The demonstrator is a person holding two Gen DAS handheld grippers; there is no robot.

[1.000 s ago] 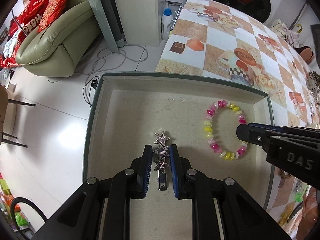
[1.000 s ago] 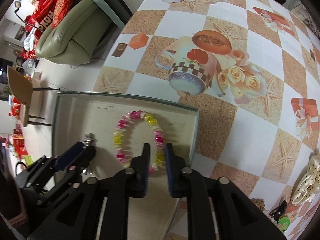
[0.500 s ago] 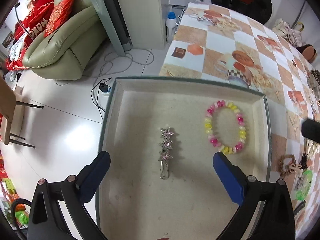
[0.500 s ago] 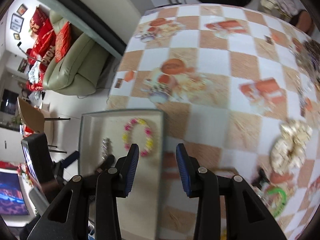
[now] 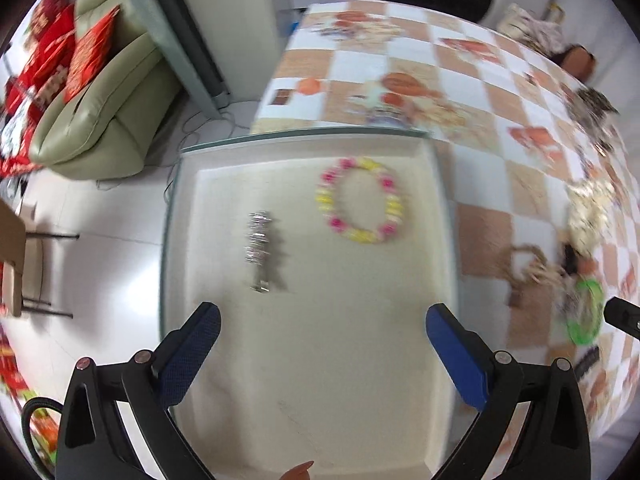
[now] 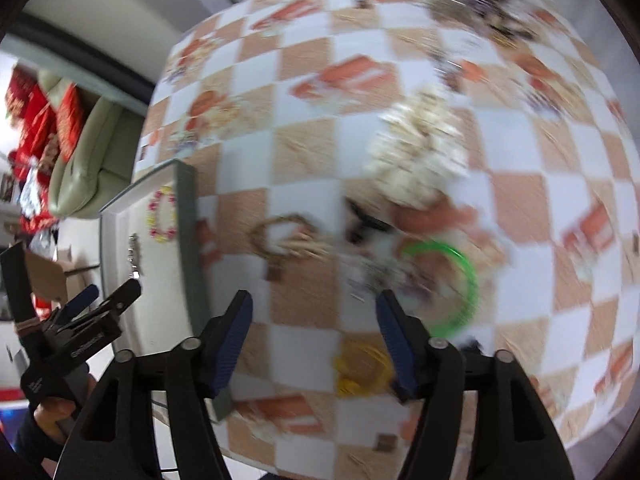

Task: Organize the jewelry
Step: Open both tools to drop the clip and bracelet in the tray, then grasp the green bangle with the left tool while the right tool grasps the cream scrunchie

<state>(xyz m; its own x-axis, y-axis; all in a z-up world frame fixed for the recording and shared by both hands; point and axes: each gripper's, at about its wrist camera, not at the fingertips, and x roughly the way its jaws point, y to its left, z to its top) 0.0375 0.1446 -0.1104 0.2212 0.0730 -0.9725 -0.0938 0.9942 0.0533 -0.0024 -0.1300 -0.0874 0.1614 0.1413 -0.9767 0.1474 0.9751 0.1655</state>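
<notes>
Left gripper (image 5: 322,330) released wide, right gripper (image 6: 314,318) opening, empty, above checked tablecloth (image 6: 520,200) beside green sofa (image 5: 108,112).

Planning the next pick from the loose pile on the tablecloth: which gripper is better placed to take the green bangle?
Right. The right gripper, empty with jaws opening, hangs beside the green bangle; the left gripper is open over the tray.

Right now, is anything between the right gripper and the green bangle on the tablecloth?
Nothing visible blocks it. The right gripper, opening and empty, hangs above the tablecloth; the green bangle lies exposed just right of its fingers, touching neighbouring trinkets.
</notes>
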